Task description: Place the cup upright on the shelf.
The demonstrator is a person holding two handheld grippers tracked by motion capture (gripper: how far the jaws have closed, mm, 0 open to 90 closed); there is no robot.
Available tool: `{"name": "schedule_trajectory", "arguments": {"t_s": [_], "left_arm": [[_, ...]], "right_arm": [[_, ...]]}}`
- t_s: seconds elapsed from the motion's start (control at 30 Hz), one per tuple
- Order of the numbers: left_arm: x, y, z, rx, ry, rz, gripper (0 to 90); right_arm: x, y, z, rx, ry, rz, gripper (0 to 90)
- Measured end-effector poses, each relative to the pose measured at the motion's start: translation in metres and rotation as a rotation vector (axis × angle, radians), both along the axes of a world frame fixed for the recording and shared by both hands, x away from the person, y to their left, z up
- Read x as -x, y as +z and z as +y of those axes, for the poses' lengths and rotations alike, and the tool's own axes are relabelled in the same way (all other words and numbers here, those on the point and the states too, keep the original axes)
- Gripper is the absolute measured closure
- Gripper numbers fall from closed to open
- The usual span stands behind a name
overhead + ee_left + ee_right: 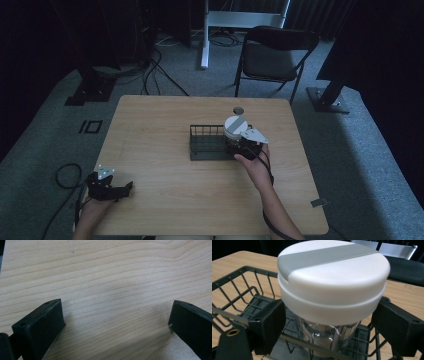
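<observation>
A glass jar with a white lid crossed by a grey stripe [235, 125] [332, 277] stands in the right end of a dark wire basket [206, 143] [242, 290] at mid-table. My right gripper [239, 144] [328, 322] reaches into the basket from the near side. Its jaws flank the jar's glass body just under the lid, with a small gap on each side, so it is open. My left gripper [122, 189] [116, 315] rests low over the bare wooden table [112, 277] at the near left corner, jaws wide apart with nothing between them.
A round cable hole [238, 110] sits in the table behind the basket. A black folding chair [275, 50] stands beyond the far edge. Cables [67, 175] lie on the grey carpet at the left. Stand bases sit at both far corners.
</observation>
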State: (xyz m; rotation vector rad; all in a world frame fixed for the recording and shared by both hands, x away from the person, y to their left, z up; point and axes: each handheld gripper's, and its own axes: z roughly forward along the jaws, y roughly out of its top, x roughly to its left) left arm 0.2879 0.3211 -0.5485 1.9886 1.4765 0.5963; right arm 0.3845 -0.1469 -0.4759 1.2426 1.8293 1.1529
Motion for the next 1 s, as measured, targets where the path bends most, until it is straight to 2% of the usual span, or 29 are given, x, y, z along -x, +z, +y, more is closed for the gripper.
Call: {"name": "schedule_trajectory", "arguments": {"t_s": [0.5,0.73,0.83,1.0], "left_arm": [[0.0,0.0,0.0,0.0,0.0,0.0,0.1],[0.0,0.0,0.0,0.0,0.0,0.0,0.1],[0.0,0.0,0.0,0.0,0.0,0.0,0.1],[0.0,0.0,0.0,0.0,0.0,0.0,0.1]], "right_arm": [[0.021,0.004,-0.019,-0.008,0.008,-0.017,12.3],[0.03,0.001,-0.03,-0.013,0.017,-0.004,12.3],[0.032,-0.001,-0.036,-0.039,0.016,0.002,12.3],[0.036,-0.007,-0.044,-0.031,0.029,0.019,12.3]]}}
